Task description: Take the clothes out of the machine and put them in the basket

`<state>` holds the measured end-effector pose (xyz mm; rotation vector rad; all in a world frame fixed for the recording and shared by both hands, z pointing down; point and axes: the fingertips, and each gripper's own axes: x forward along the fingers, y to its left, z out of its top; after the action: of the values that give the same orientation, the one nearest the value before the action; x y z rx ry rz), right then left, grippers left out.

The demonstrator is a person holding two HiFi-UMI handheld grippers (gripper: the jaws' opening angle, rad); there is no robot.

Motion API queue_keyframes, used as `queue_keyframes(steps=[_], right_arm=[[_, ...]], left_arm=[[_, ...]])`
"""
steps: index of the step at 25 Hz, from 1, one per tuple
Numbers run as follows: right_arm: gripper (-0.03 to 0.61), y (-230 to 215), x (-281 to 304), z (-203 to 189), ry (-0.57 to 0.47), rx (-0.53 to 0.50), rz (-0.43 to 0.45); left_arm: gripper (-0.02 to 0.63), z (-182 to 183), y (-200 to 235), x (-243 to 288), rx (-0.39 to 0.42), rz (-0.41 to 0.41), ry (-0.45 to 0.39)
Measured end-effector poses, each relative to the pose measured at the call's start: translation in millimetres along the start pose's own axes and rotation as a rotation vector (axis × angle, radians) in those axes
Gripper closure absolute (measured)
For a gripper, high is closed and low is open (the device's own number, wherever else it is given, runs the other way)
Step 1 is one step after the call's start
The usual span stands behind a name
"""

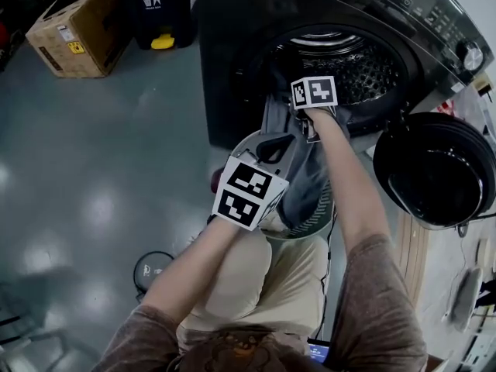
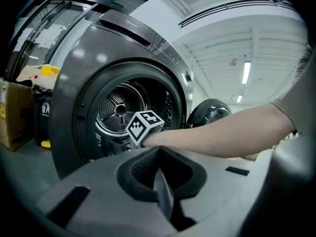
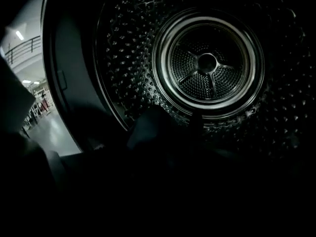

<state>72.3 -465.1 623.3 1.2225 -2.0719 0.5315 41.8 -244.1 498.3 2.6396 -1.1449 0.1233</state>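
Observation:
The dark washing machine (image 1: 232, 76) stands open. A grey-blue garment (image 1: 304, 178) hangs from the drum's mouth down into the grey basket (image 1: 249, 139) in front of it. My right gripper (image 1: 311, 85) reaches into the drum (image 3: 207, 63), its marker cube (image 2: 143, 126) at the opening. Dark clothes (image 3: 148, 128) lie low in the drum just ahead of it; its jaws are lost in the dark and nothing shows between them. My left gripper (image 1: 265, 158) is at the basket's rim (image 2: 89, 181) by the handle cut-out (image 2: 163, 174) and seems shut on it.
The round machine door (image 1: 434, 169) hangs open at the right. A cardboard box (image 1: 74, 29) and a black bin (image 1: 159, 10) stand at the back left on the grey floor. A small round object (image 1: 152, 270) lies by my left knee.

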Motion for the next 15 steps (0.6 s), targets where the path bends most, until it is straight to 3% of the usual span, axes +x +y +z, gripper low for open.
queue_keyframes(steps=[10,12,15], right_arm=[[0.173,3.0,-1.0,-1.3,-0.014,0.027,0.053],[0.213,4.6,-2.9,-1.5,-0.022,0.016,0.055],[0.332,-2.0,-8.0,-3.0,-0.029,0.01,0.033]], left_arm=[[0.607,-1.1,-0.8,1.0,-0.004,-0.014,0.013],[0.607,-1.2,-1.0,0.0,-0.006,-0.013,0.012],[0.607,-1.2,-3.0,0.0,-0.003,-0.014,0.012]])
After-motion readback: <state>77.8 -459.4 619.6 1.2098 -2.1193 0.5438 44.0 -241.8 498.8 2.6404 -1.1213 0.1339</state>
